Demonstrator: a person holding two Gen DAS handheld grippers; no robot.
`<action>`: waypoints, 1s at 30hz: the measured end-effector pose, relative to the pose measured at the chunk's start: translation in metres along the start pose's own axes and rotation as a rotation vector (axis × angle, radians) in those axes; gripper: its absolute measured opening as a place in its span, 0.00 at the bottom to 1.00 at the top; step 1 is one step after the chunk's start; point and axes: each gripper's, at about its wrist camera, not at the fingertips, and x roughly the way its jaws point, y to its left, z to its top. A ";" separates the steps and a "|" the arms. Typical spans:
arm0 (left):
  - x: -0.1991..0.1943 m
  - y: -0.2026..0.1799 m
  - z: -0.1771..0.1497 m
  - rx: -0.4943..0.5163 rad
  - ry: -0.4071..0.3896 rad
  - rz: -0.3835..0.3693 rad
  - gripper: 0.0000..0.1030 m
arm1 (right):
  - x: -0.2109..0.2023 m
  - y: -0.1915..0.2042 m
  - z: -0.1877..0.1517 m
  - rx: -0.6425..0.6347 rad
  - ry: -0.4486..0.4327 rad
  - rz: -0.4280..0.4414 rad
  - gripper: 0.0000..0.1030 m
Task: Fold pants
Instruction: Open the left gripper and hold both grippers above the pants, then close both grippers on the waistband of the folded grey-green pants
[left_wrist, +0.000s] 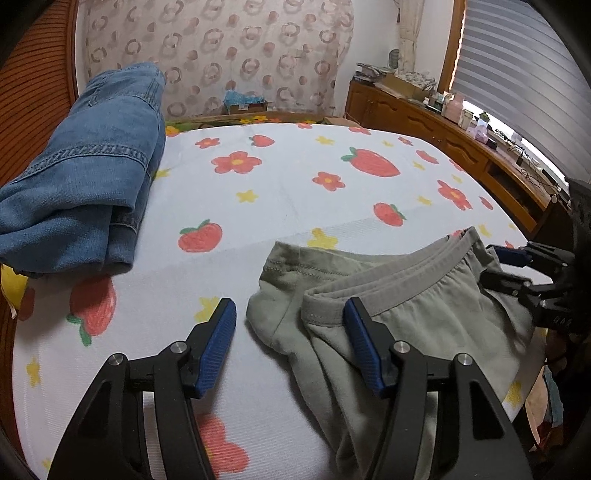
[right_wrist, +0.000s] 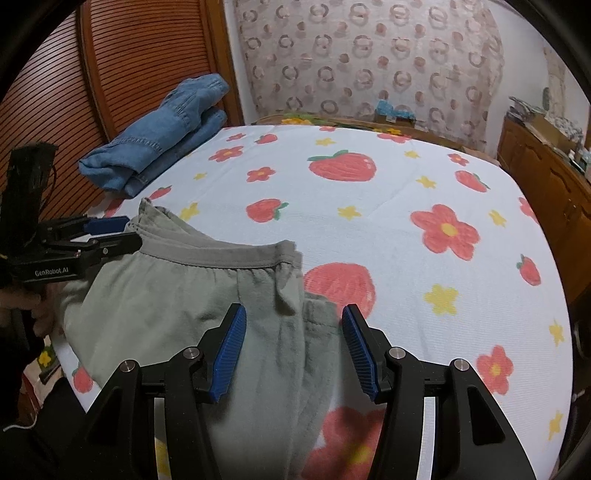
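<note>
Grey-green pants (left_wrist: 399, 317) lie folded on the strawberry-print bed sheet (left_wrist: 295, 192), waistband toward the far side. My left gripper (left_wrist: 290, 317) is open just above the pants' left corner, its right finger over the waistband end. In the right wrist view the pants (right_wrist: 192, 306) lie below my right gripper (right_wrist: 293, 321), which is open over the cloth near a folded edge. The left gripper (right_wrist: 122, 234) also shows there at the waistband's left end. The right gripper (left_wrist: 506, 266) shows at the pants' right side in the left wrist view.
Folded blue jeans (left_wrist: 81, 184) lie at the bed's far left against a wooden headboard (right_wrist: 129, 74). A wooden sideboard (left_wrist: 443, 125) with clutter stands along the right. A patterned curtain (left_wrist: 221, 48) hangs behind the bed.
</note>
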 end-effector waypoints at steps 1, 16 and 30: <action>0.000 0.000 0.000 0.003 -0.001 0.003 0.60 | -0.003 -0.001 0.000 0.005 -0.006 -0.013 0.54; -0.003 -0.004 -0.001 0.019 -0.009 -0.056 0.37 | -0.004 0.002 -0.002 -0.006 0.032 0.007 0.21; -0.053 -0.022 0.000 0.006 -0.167 -0.089 0.16 | -0.027 0.003 -0.004 0.015 -0.065 0.077 0.09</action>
